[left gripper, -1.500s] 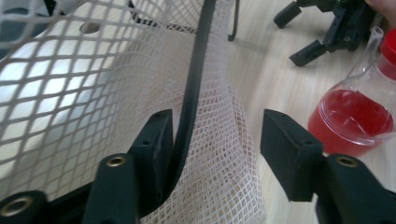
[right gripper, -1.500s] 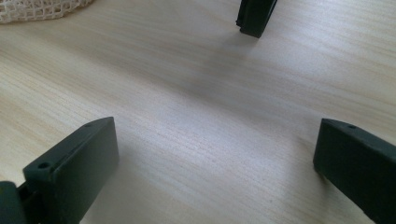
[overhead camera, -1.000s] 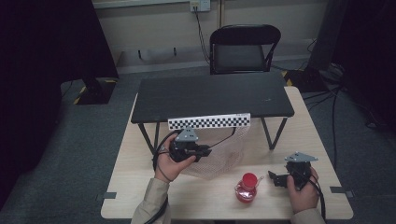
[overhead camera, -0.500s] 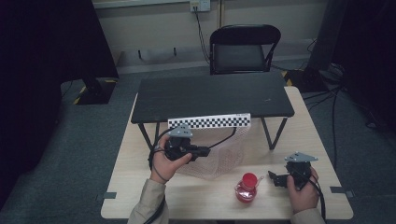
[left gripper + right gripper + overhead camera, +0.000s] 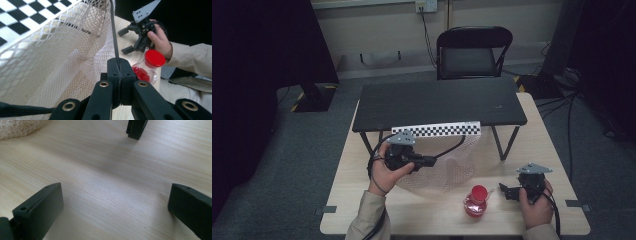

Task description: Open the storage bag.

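Note:
A white mesh bag (image 5: 447, 162) (image 5: 50, 57) hangs from the front edge of the low black table (image 5: 437, 102) and spills onto the wooden table (image 5: 552, 150). My left gripper (image 5: 431, 161) (image 5: 120, 67) is shut on the bag's thin black rim strip (image 5: 113, 32), jaws pointing right. A clear jar with a red cap (image 5: 475, 201) (image 5: 150, 65) stands near the front edge, holding red pieces. To its right my right gripper (image 5: 503, 191) (image 5: 124, 41) (image 5: 113, 190) rests low over bare wood, open, nothing between its jaws.
A checkerboard strip (image 5: 437, 129) (image 5: 15, 22) runs along the black table's front edge. One of its legs (image 5: 136, 128) stands ahead of the right gripper. A black folding chair (image 5: 472, 50) is behind the tables. Cables lie on the floor at right.
My left gripper has shifted a little to the left with the bag's rim in it. The right gripper and the jar have stayed put.

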Demonstrator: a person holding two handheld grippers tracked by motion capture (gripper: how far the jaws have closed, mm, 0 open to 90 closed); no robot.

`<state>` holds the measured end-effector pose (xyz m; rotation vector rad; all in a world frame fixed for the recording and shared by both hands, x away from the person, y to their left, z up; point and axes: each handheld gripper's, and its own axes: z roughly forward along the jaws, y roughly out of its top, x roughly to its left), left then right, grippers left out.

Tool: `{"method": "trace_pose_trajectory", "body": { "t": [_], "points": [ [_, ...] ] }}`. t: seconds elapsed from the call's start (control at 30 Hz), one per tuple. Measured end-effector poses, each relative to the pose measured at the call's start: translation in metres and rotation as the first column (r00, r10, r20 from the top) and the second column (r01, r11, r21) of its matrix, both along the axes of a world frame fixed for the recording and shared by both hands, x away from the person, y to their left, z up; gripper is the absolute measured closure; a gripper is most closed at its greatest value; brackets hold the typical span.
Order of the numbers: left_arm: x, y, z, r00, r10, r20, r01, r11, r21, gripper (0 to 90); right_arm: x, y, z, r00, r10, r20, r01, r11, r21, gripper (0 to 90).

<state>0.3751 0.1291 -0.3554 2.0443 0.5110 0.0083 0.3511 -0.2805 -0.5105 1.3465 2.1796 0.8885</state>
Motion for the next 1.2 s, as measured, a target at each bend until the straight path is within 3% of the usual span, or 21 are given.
{"method": "trace_pose_trajectory", "body": {
  "t": [0.37,1.2],
  "points": [
    [-0.0020,0.0021,0.0078,0.9997,-0.018,0.016,0.019,0.9998,-0.008,89.7,-0.0001,0.0001,0.0000,1.0000,-0.002,-0.001,0.002,1.000,0.000,0.0],
    [0.0061,0.0055,-0.0004,0.9988,-0.043,-0.024,0.042,0.9988,-0.026,89.8,0.0002,0.0004,0.0003,1.0000,-0.006,-0.005,0.006,1.000,0.003,0.0]
  ]
}}
